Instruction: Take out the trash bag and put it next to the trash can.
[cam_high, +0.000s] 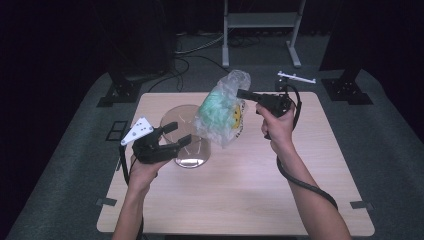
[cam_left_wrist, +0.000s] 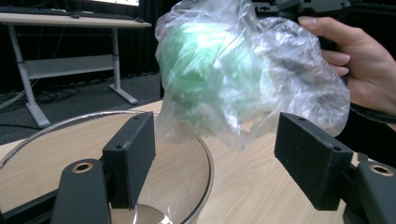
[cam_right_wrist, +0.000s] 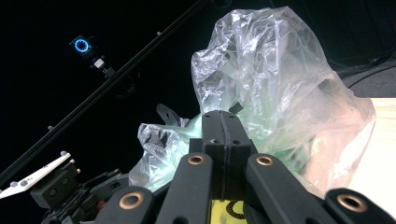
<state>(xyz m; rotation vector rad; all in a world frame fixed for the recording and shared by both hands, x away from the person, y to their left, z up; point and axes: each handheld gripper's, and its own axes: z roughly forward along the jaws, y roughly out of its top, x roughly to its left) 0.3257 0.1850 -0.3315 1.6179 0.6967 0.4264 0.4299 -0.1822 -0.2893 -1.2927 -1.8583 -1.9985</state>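
- Right gripper (cam_high: 243, 94) lifted above the wooden desk (cam_high: 250, 185), fingers pressed together on the clear plastic bag (cam_high: 222, 112); in the right gripper view the black fingers (cam_right_wrist: 224, 135) meet with the bag film pinched between them.
- Bag hangs in the air over the far middle of the desk, holds something green (cam_left_wrist: 205, 70), with a yellow printed patch (cam_high: 236, 117) showing.
- Left gripper (cam_high: 179, 134) held low at left, fingers spread wide, gripping nothing.
- Clear glass bowl (cam_high: 187, 137) sits on the desk, just under and beside the left fingers; the bag hangs just right of and above its rim.
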